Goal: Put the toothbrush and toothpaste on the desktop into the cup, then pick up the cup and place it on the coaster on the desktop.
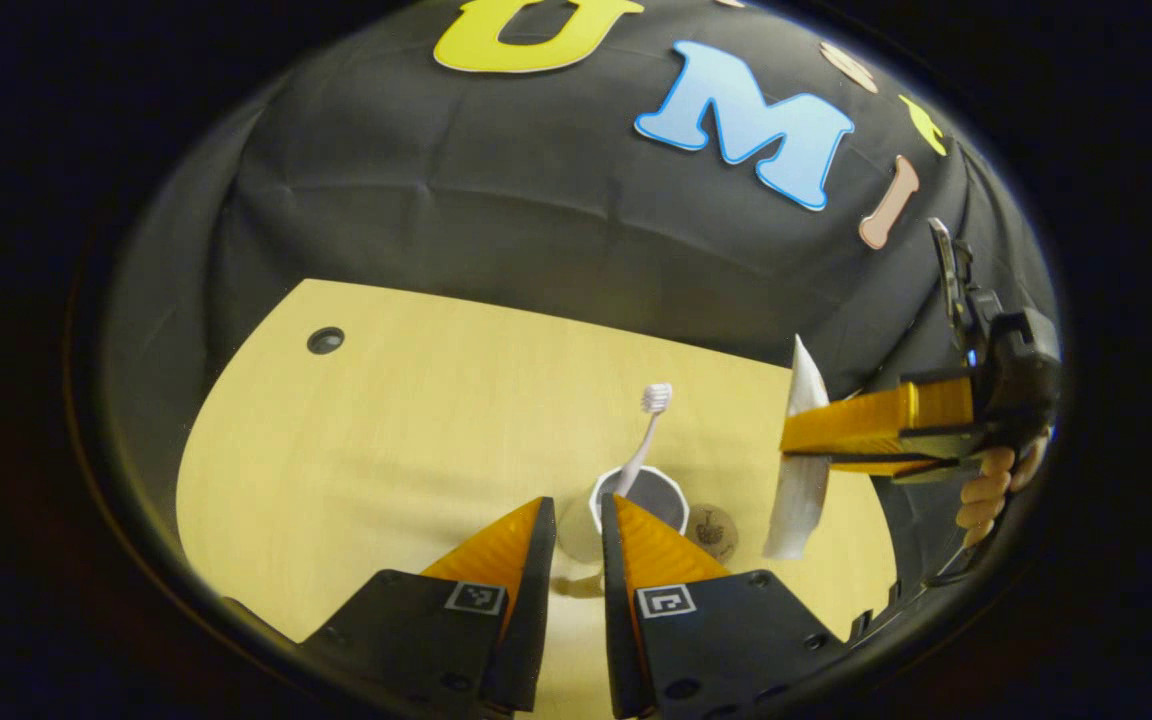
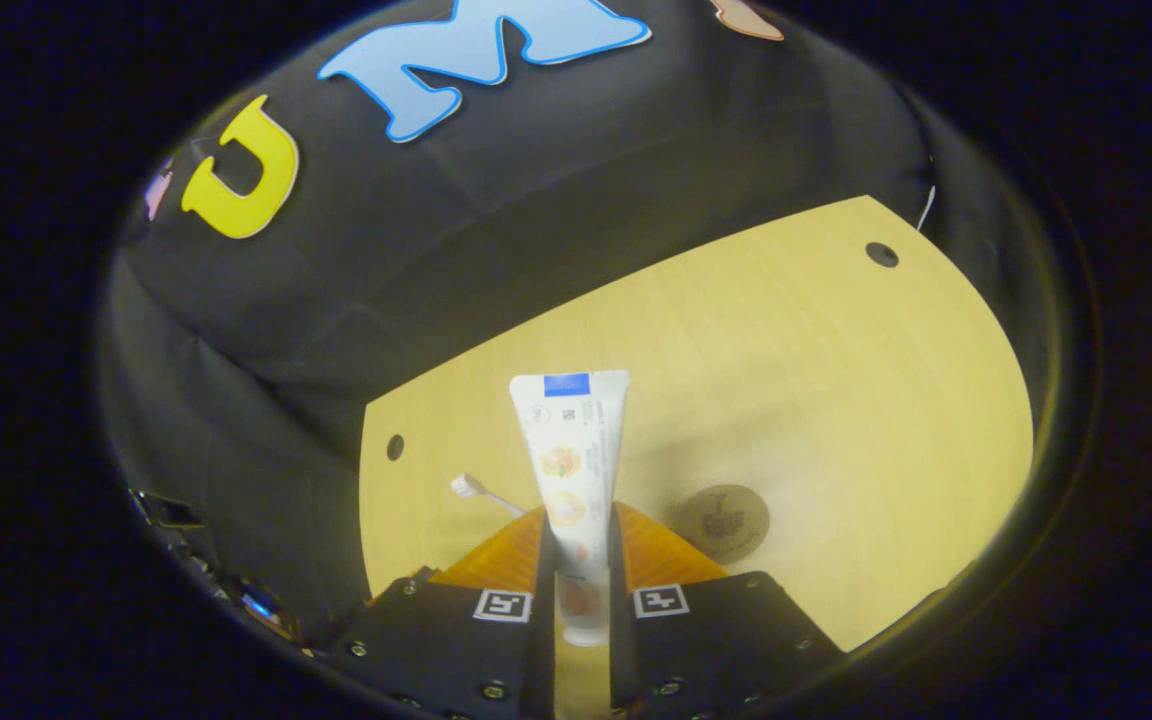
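A white cup (image 1: 648,490) stands on the pale wooden desktop (image 1: 386,440) with a white toothbrush (image 1: 650,420) upright in it, head up. My left gripper (image 1: 576,500) hovers just in front of the cup, open by a narrow gap with nothing held; the cup's side shows through the gap. A round brown coaster (image 1: 712,531) lies right of the cup. My right gripper (image 2: 578,510) is shut on a white toothpaste tube (image 2: 571,440), held upright above the desk. In the left gripper view that gripper (image 1: 798,450) and tube (image 1: 798,510) hang to the right of the cup. The coaster (image 2: 724,522) lies ahead to the right.
The desktop (image 2: 786,380) has small dark holes near its far corners (image 1: 325,340) (image 2: 881,254). Black cloth walls close the desk in behind and at the sides. A hand (image 1: 986,490) holds the right gripper at the desk's right edge.
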A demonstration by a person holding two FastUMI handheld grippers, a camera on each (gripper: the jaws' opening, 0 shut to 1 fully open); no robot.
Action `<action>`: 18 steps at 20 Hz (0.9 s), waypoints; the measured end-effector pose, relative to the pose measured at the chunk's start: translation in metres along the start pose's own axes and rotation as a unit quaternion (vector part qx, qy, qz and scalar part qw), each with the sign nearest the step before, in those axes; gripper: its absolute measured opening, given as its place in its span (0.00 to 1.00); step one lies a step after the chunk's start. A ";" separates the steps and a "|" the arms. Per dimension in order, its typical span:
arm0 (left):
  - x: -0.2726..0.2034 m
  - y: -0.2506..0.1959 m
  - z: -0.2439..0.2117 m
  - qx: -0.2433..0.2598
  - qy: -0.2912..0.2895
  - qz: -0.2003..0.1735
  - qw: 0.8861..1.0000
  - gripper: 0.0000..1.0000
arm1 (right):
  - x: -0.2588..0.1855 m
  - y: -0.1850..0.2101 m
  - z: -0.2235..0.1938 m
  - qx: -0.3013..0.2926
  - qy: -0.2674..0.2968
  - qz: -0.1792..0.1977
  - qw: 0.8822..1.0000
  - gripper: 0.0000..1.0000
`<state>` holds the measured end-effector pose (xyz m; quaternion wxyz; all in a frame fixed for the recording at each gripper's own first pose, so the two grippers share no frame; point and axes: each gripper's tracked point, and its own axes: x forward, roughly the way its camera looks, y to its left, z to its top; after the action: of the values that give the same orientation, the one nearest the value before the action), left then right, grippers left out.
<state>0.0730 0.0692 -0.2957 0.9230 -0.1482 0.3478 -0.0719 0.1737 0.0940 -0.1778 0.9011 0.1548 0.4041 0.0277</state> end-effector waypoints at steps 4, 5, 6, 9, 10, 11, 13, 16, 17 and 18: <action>-0.010 0.014 -0.007 -0.004 0.007 0.007 1.000 0.34 | 0.023 0.017 0.009 0.018 -0.023 0.010 1.000 0.22; -0.012 0.016 -0.008 -0.005 0.008 0.009 1.000 0.34 | 0.028 0.021 0.012 0.021 -0.032 0.014 0.999 0.22; -0.015 0.017 -0.010 -0.005 0.009 0.010 1.000 0.37 | 0.033 0.024 0.015 0.022 -0.041 0.016 0.999 0.22; -0.022 0.026 -0.014 -0.008 0.013 0.015 1.000 0.37 | 0.045 0.031 0.016 0.016 -0.059 0.018 0.998 0.22; -0.021 0.027 -0.014 -0.010 0.014 0.015 1.000 0.34 | 0.048 0.031 0.014 0.010 -0.065 0.015 0.998 0.22; -0.021 0.029 -0.013 -0.011 0.015 0.016 1.000 0.34 | 0.050 0.032 0.012 0.002 -0.069 0.011 0.998 0.22; -0.021 0.031 -0.015 -0.010 0.015 0.017 1.000 0.34 | 0.057 0.030 0.008 -0.009 -0.072 0.007 0.997 0.22; -0.020 0.030 -0.015 -0.010 0.016 0.017 1.000 0.34 | 0.064 0.029 0.003 -0.015 -0.080 0.007 0.997 0.22; -0.020 0.030 -0.016 -0.010 0.017 0.016 1.000 0.34 | 0.065 0.028 0.001 -0.021 -0.081 0.007 0.996 0.22; -0.019 0.030 -0.016 -0.009 0.018 0.015 1.000 0.34 | 0.067 0.025 -0.001 -0.029 -0.084 0.004 0.996 0.22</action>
<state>0.0487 0.0981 -0.3052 0.9163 -0.1501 0.3668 -0.0571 0.2195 0.1302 -0.2190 0.9359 0.1317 0.3254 0.0301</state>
